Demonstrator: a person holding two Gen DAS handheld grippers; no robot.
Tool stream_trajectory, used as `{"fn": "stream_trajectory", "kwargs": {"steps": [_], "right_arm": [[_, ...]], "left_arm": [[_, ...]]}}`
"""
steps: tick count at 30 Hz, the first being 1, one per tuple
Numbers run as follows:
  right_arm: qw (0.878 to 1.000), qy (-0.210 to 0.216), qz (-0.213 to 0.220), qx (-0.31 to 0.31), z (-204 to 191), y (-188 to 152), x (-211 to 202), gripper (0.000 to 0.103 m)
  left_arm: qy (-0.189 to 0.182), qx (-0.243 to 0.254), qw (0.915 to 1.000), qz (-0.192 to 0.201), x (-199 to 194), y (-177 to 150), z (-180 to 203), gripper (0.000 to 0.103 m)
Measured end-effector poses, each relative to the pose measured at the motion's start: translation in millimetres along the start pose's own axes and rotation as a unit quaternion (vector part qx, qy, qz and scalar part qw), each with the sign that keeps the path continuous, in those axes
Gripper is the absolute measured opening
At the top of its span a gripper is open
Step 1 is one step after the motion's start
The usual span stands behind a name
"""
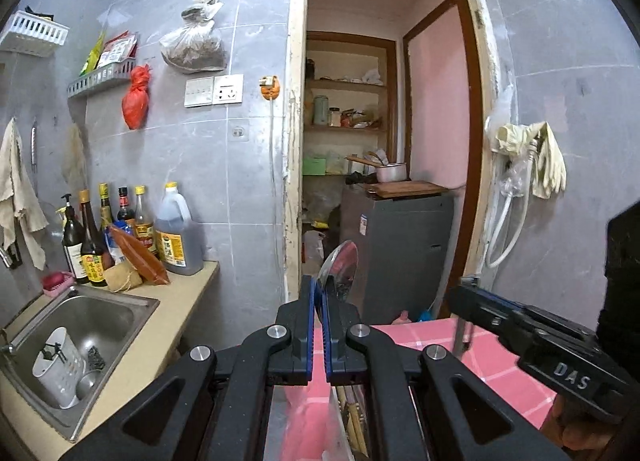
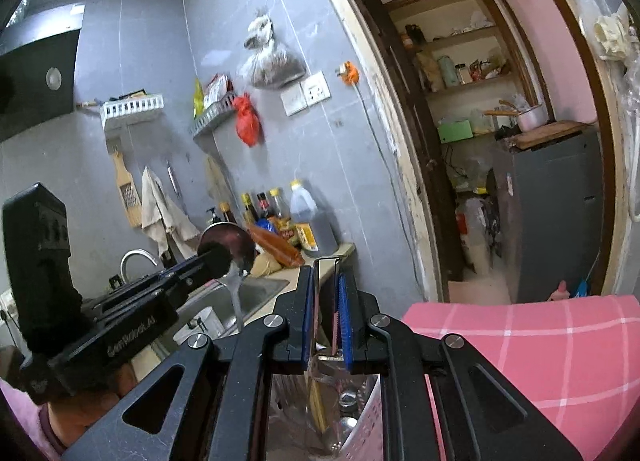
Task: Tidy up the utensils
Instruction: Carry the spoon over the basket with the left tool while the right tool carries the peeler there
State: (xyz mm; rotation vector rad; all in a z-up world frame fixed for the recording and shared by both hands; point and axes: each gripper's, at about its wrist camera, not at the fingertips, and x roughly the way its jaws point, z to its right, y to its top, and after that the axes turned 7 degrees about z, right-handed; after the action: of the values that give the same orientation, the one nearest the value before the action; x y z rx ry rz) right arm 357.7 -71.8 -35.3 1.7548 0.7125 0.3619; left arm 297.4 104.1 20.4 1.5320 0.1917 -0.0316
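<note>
My left gripper [image 1: 321, 293] is shut on a steel spoon [image 1: 340, 267], bowl up above the fingertips; its handle runs down between the fingers. In the right wrist view the left gripper [image 2: 218, 257] shows at left with the spoon [image 2: 234, 257] held up. My right gripper [image 2: 325, 281] is shut on a flat metal utensil [image 2: 324, 273] standing upright between its blue pads. In the left wrist view the right gripper [image 1: 466, 289] shows at right with a thin metal handle [image 1: 461, 335] hanging down. Below the right gripper a white perforated holder [image 2: 362, 417] contains utensils and chopsticks [image 2: 318, 401].
A steel sink [image 1: 80, 325] at left holds a white utensil cup [image 1: 58, 367] lying on its side. Sauce bottles [image 1: 132, 233] stand on the beige counter [image 1: 176, 301]. A pink checked cloth [image 2: 540, 345] covers the surface below. An open doorway [image 1: 380, 141] leads to a grey cabinet [image 1: 404, 249].
</note>
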Motion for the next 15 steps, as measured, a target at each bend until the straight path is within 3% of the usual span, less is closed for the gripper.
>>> {"fn": "stream_trajectory", "kwargs": {"steps": [5, 15], "right_arm": [[1.000, 0.005, -0.011, 0.000, 2, -11, 3, 0.011], [0.999, 0.017, -0.049, -0.001, 5, -32, -6, 0.012]], "left_arm": [[-0.008, 0.000, 1.0000, 0.006, -6, -14, 5, 0.004], [-0.031, -0.018, 0.9982, -0.048, -16, -35, -1, 0.004]]}}
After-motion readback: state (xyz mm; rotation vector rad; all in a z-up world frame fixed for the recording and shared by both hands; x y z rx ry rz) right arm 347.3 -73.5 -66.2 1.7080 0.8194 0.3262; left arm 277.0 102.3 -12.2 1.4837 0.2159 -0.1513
